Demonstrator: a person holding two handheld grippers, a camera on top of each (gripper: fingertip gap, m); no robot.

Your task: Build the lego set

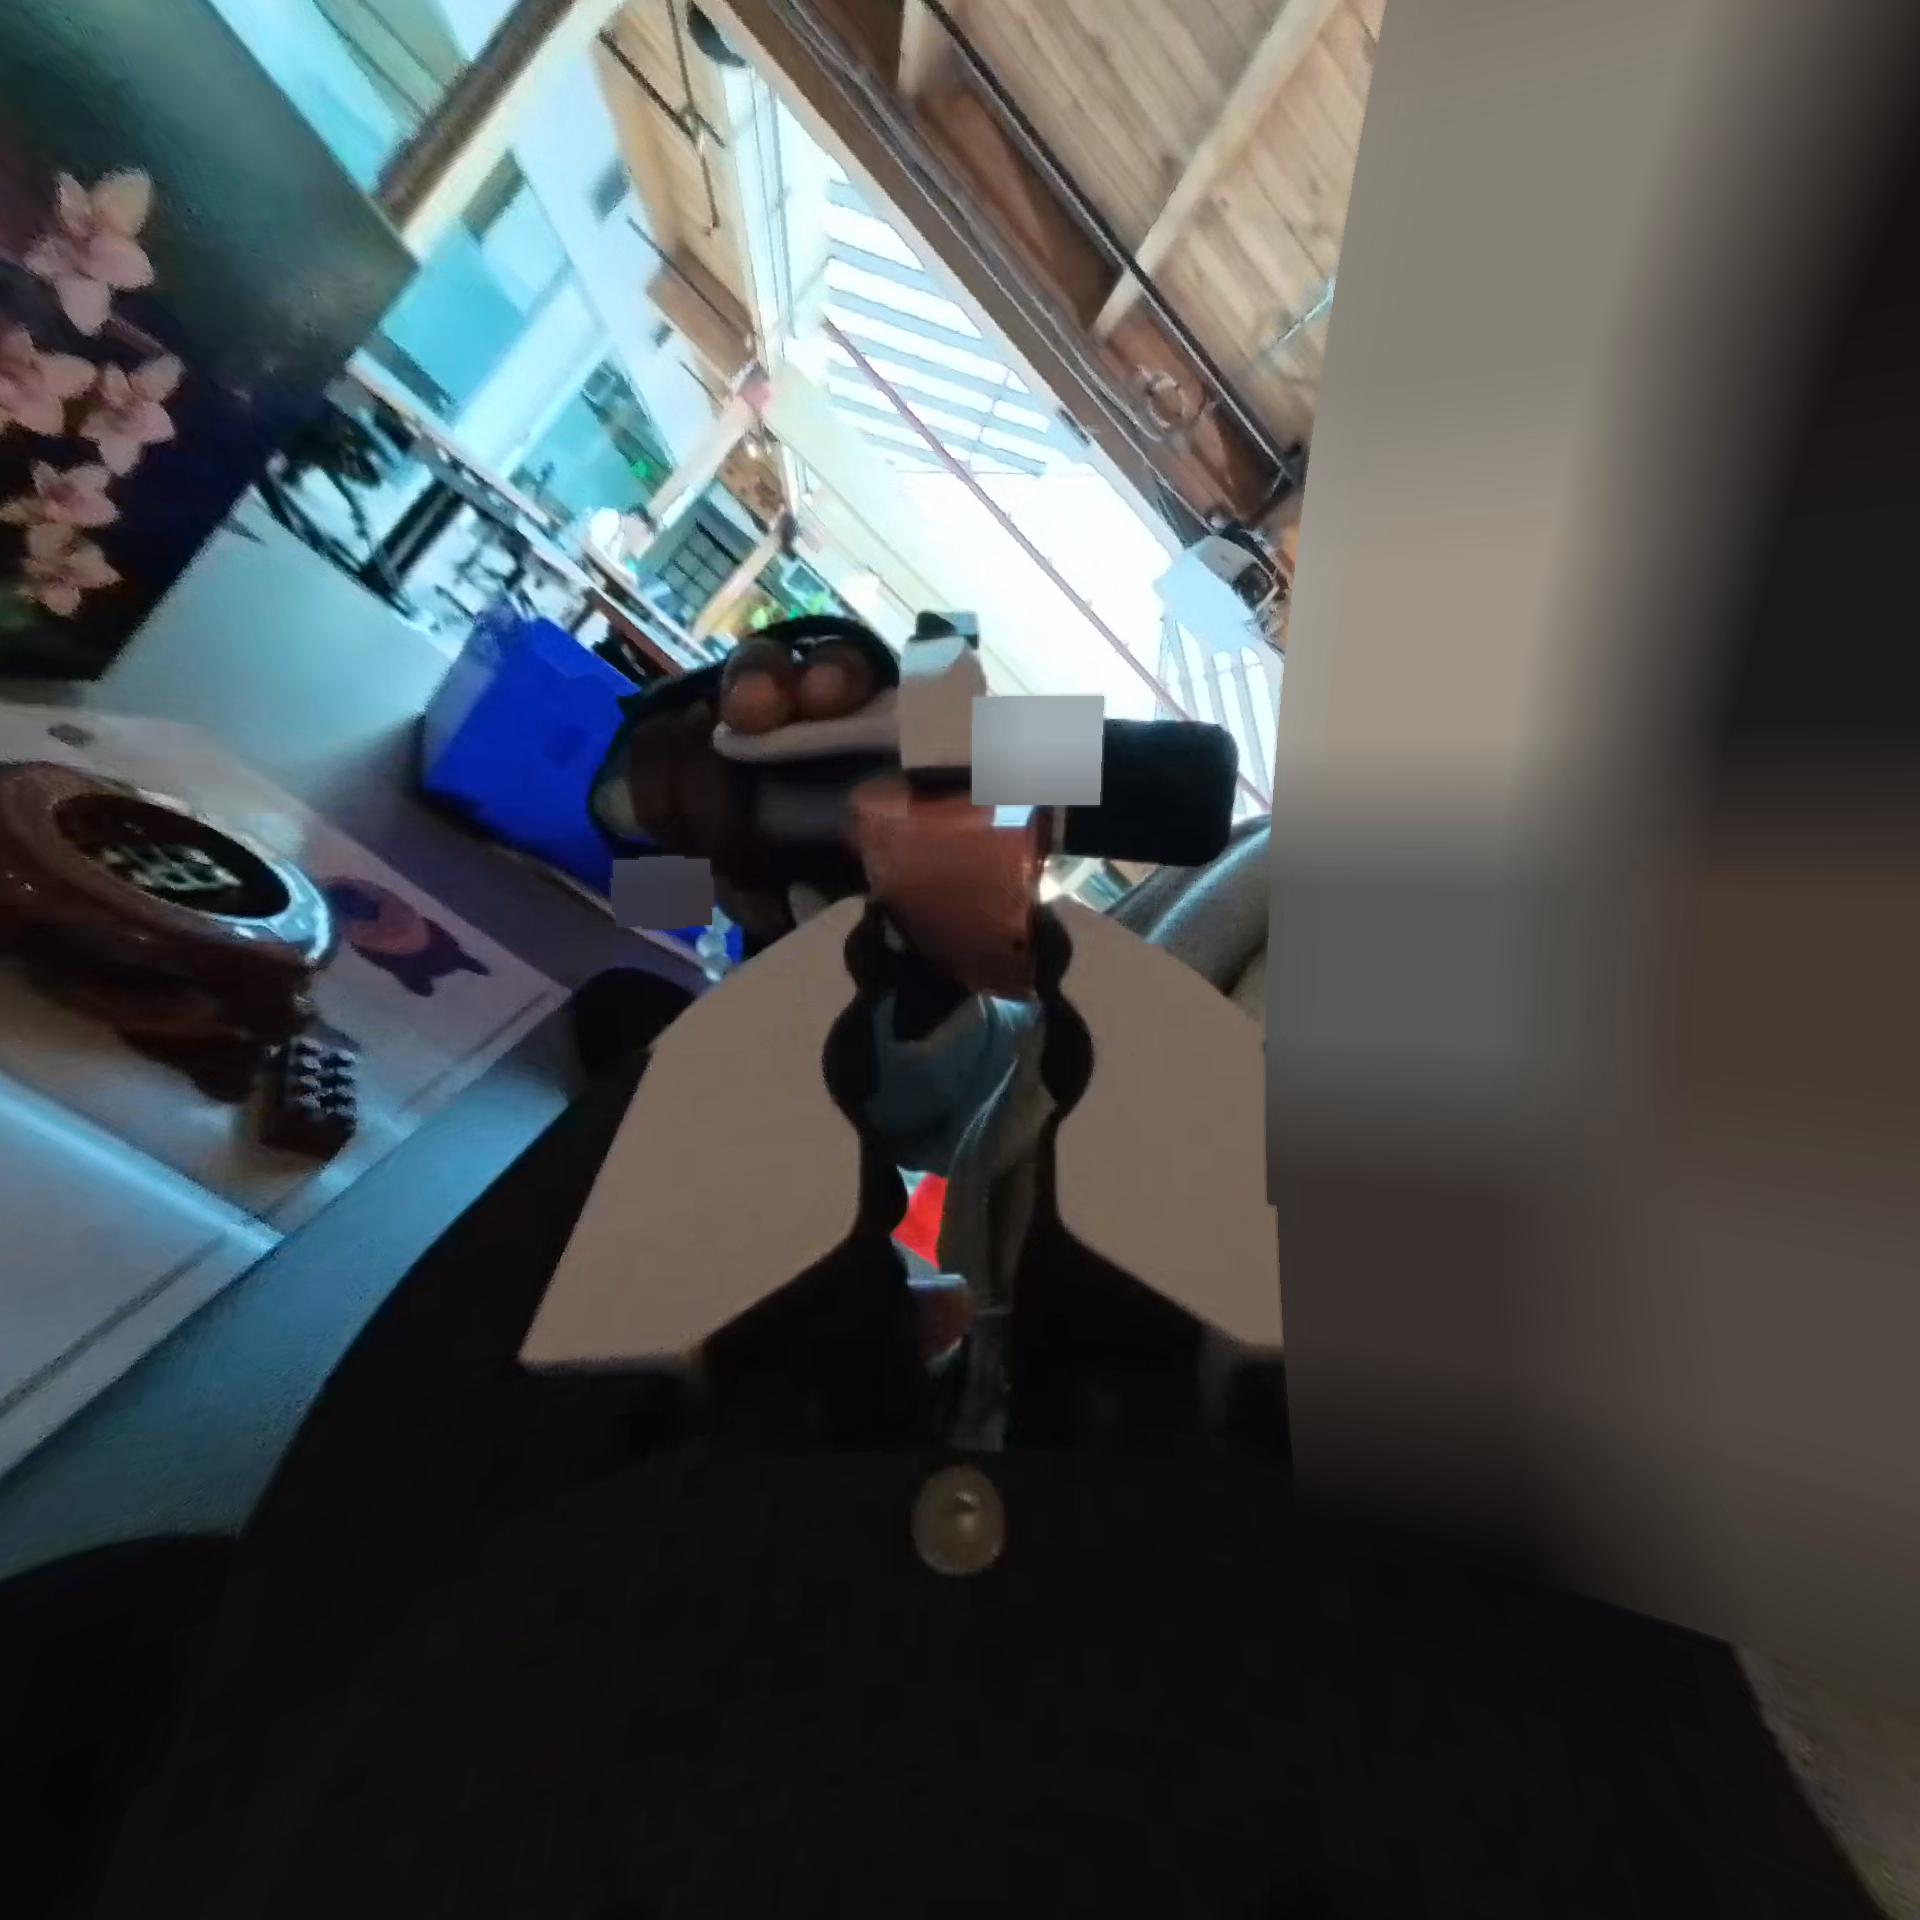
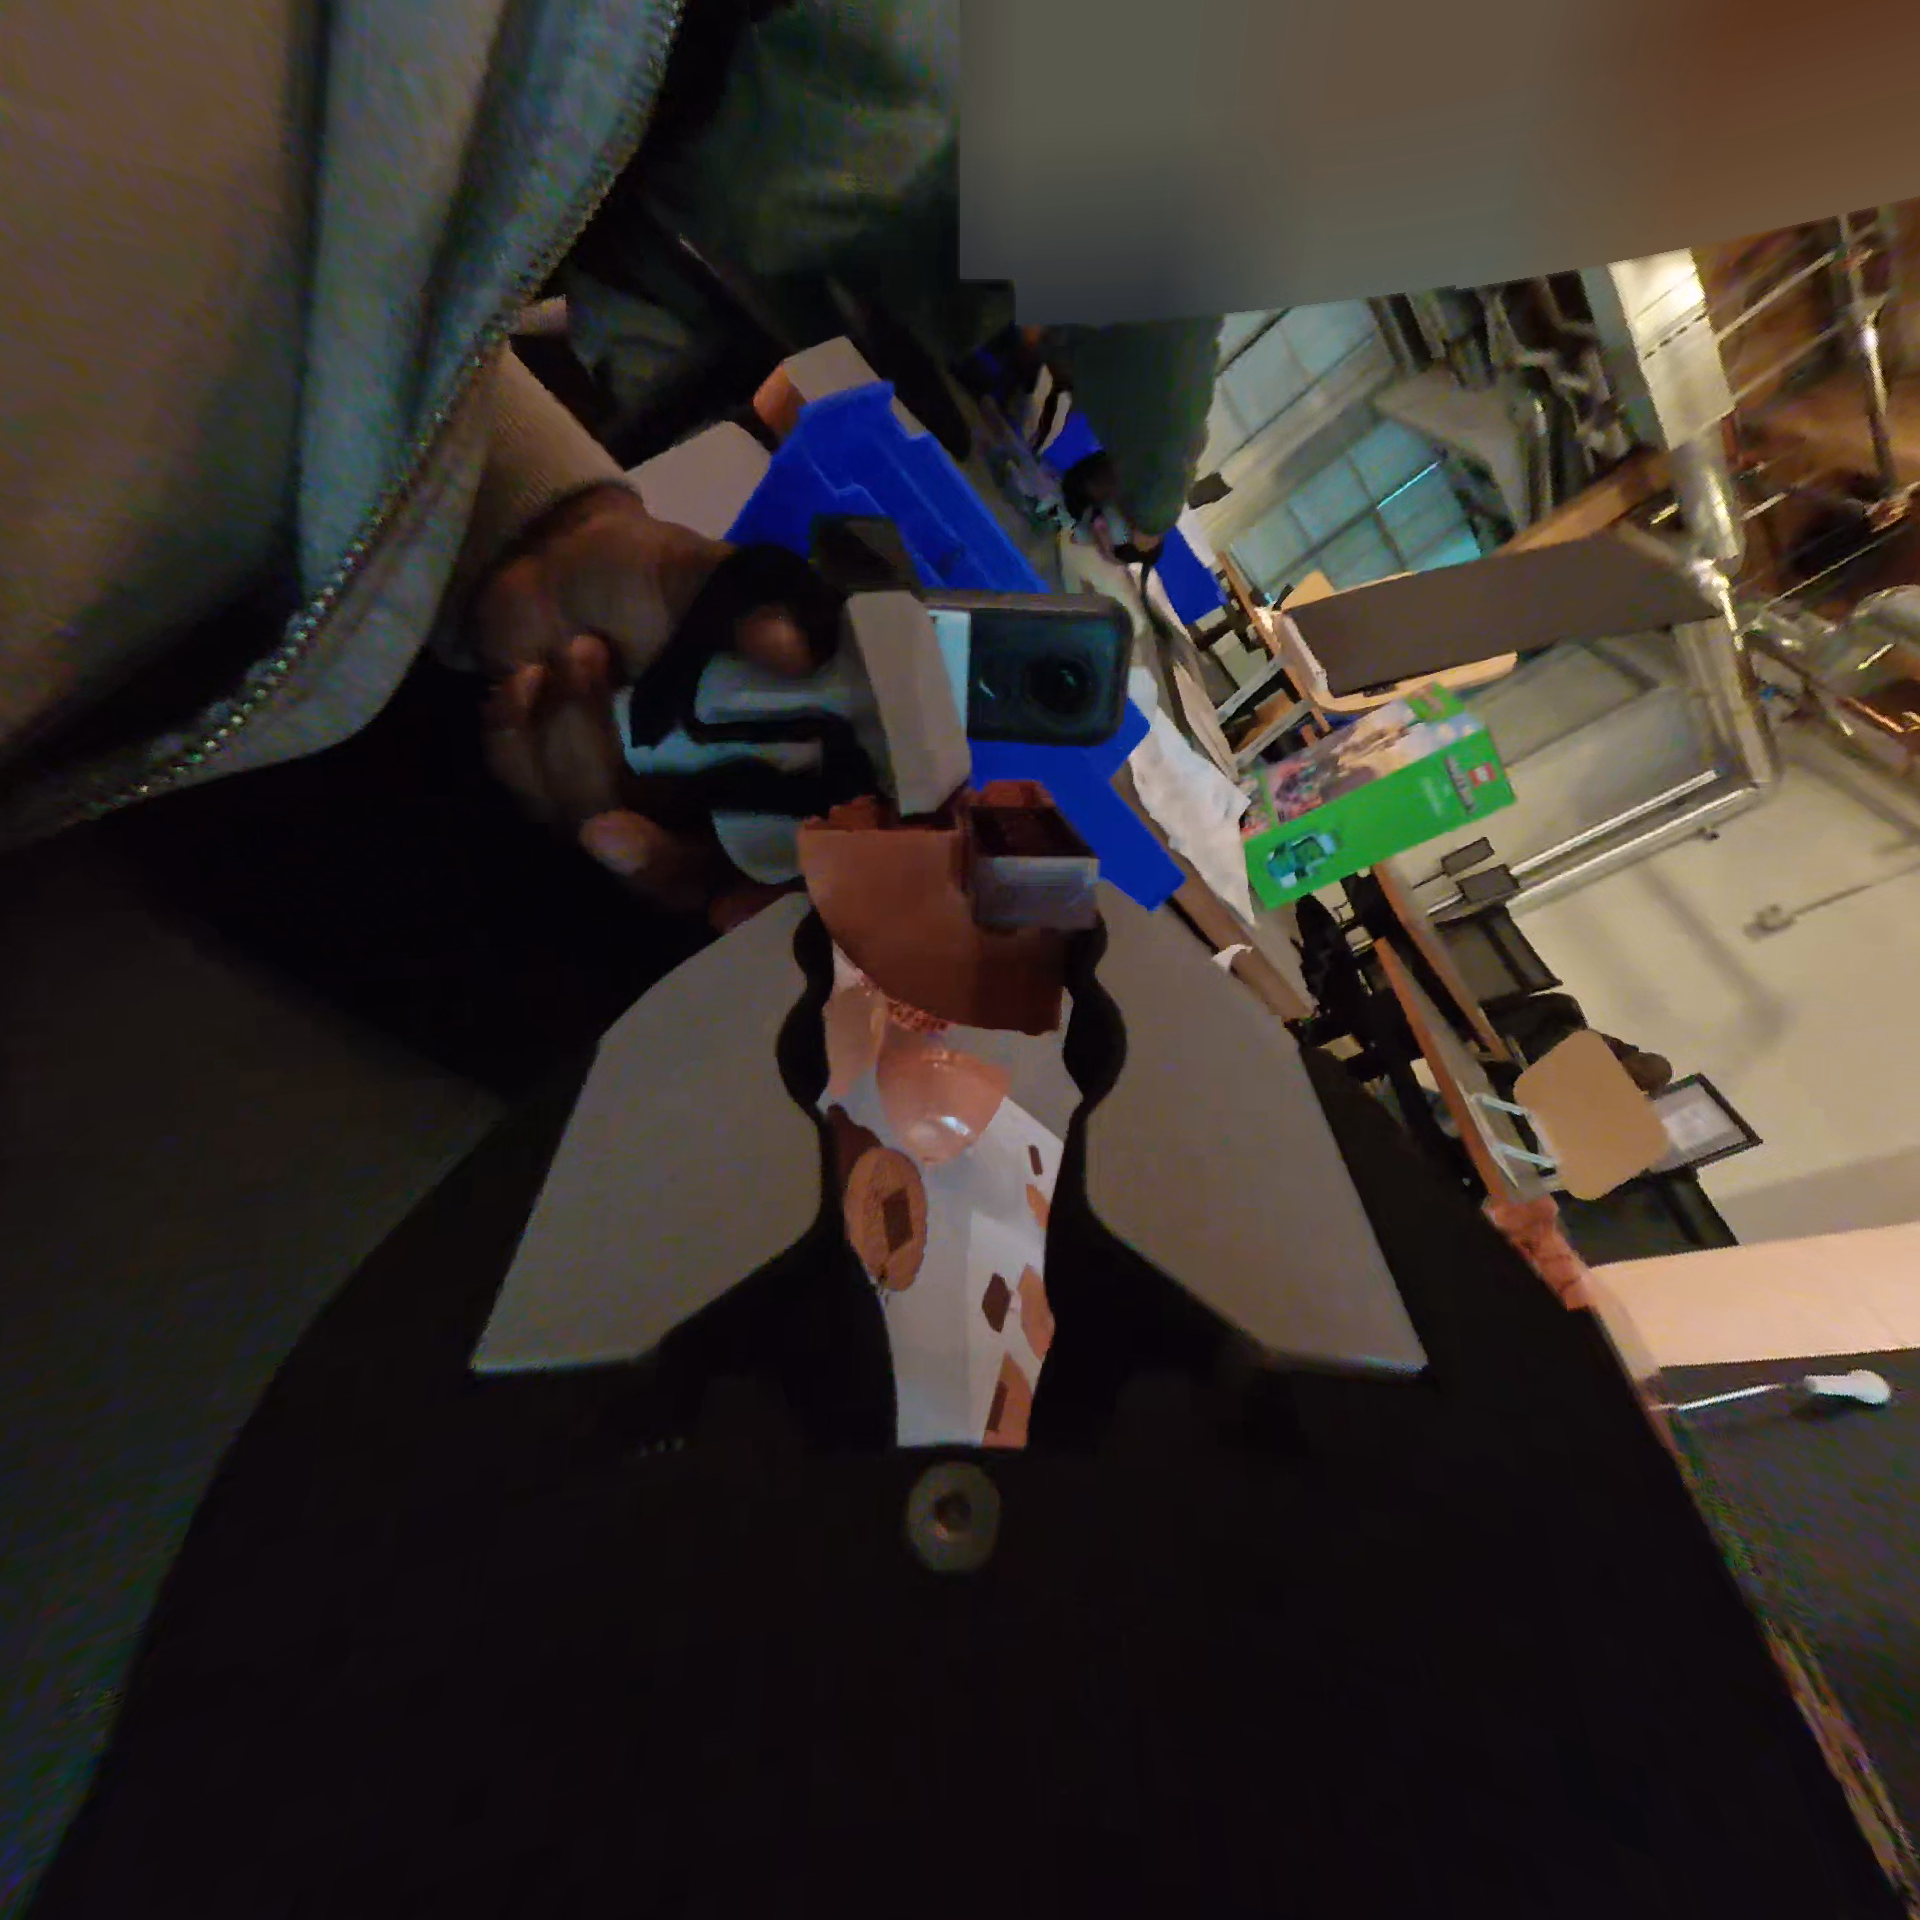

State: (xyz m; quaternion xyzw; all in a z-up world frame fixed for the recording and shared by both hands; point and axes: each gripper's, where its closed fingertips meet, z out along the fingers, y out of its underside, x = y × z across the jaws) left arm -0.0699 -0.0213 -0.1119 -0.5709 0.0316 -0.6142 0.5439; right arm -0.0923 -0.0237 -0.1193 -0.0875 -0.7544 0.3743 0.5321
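Both grippers are raised off the table and face each other over one brown curved brick piece. In the left wrist view my left gripper (image 1: 951,935) is shut on the brown piece (image 1: 951,883). Behind it, a hand (image 1: 769,707) holds the other gripper, with its black camera (image 1: 1143,790). In the right wrist view my right gripper (image 2: 940,956) is shut on the same brown piece (image 2: 914,935). A small grey and dark brown block (image 2: 1034,873) sits on its right side. The left gripper's grey finger (image 2: 904,707) reaches down to the piece, under its blue body (image 2: 883,499).
A round brown brick build (image 1: 156,894) and a small dark brick (image 1: 312,1091) lie on a printed sheet (image 1: 416,956) at the left, with a blue bin (image 1: 520,727) behind. A green box (image 2: 1382,810) stands on a far table. A person's zipped jacket (image 2: 312,416) is close by. Both grippers' tips are close together, under 4 cm apart.
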